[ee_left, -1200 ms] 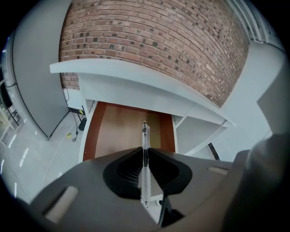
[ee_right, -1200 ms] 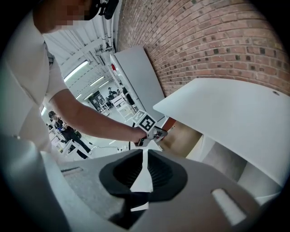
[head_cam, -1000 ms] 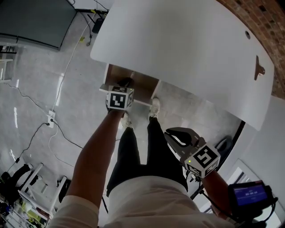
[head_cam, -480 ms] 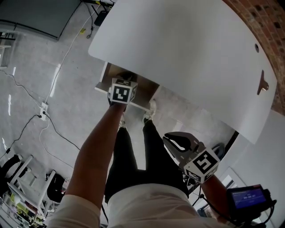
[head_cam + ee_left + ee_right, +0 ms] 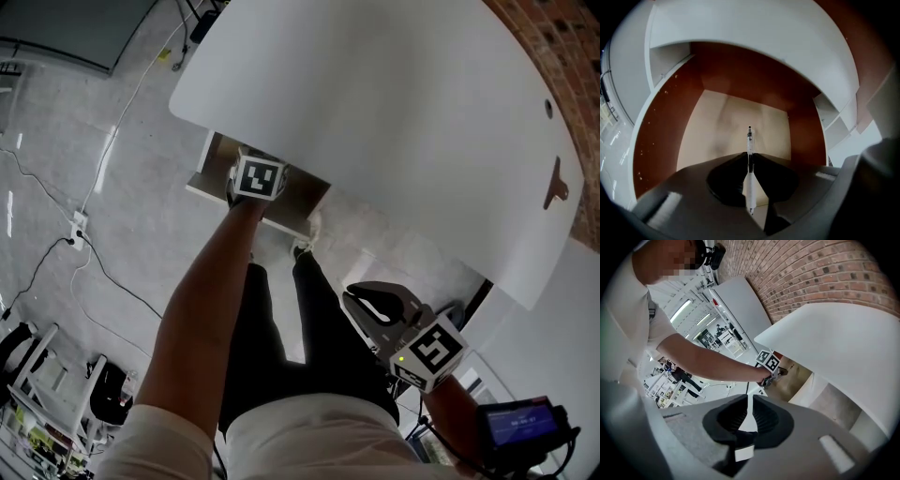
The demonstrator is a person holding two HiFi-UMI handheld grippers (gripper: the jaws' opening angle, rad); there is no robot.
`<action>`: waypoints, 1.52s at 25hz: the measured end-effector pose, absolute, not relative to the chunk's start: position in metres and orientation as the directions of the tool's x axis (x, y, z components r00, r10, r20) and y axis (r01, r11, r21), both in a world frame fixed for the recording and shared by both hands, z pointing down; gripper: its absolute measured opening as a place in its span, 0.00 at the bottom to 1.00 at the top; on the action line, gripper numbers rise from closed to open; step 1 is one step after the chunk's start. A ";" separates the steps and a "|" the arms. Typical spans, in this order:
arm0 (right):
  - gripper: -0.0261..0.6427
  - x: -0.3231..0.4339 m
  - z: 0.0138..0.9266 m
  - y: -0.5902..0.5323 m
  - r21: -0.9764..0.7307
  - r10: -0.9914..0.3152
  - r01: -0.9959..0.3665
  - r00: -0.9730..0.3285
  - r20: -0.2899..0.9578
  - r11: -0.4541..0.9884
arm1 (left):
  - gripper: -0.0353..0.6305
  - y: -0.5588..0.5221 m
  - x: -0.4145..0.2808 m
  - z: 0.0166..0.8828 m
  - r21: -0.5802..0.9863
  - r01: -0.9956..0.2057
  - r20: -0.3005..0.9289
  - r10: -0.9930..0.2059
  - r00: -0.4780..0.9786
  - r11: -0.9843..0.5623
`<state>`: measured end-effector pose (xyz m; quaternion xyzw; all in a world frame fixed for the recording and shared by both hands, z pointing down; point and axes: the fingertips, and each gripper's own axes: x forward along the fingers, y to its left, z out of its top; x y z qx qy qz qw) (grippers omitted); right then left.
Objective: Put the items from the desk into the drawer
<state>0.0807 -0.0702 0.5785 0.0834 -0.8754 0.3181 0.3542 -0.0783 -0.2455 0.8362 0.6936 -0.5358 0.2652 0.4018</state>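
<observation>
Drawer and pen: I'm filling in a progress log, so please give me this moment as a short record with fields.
Held item: pen, its end sticking out past the jaws
Left gripper: shut on the pen, pointing down into the drawer
Drawer: open under the white desk; nothing lies on the part of its floor in view
Right gripper: jaws together, nothing between them, near the person's waist
Task state: pen not yet released
</observation>
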 end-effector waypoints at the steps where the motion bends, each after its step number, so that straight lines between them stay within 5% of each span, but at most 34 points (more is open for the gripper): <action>1: 0.09 0.082 0.580 -0.070 -0.495 0.080 -0.373 -0.731 0.678 0.785 | 0.12 -0.246 -0.077 0.841 0.275 -0.956 0.804 -0.521 0.286 -0.101; 9: 0.09 0.091 0.588 -0.070 -0.490 0.082 -0.400 -0.705 0.704 0.774 | 0.13 -0.255 -0.077 0.859 0.261 -0.958 0.817 -0.502 0.285 -0.118; 13: 0.09 0.089 0.587 -0.069 -0.493 0.081 -0.397 -0.710 0.700 0.774 | 0.16 -0.154 -0.081 0.874 0.262 -0.965 0.965 -0.001 0.262 0.016; 14: 0.09 0.089 0.587 -0.070 -0.493 0.080 -0.397 -0.711 0.698 0.774 | 0.18 -0.153 -0.080 0.875 0.263 -0.965 0.965 0.005 0.263 0.013; 17: 0.09 0.092 0.587 -0.071 -0.493 0.076 -0.403 -0.710 0.700 0.771 | 0.19 -0.239 -0.072 0.866 0.269 -0.956 0.872 -0.392 0.293 -0.116; 19: 0.09 0.095 0.588 -0.071 -0.492 0.074 -0.407 -0.709 0.702 0.770 | 0.21 -0.261 -0.070 0.861 0.261 -0.954 0.821 -0.486 0.299 -0.146; 38: 0.09 0.058 0.549 -0.050 -0.465 0.012 -0.377 -0.766 0.642 0.801 | 0.21 -0.190 -0.087 0.772 0.240 -0.958 0.816 -0.501 0.288 -0.159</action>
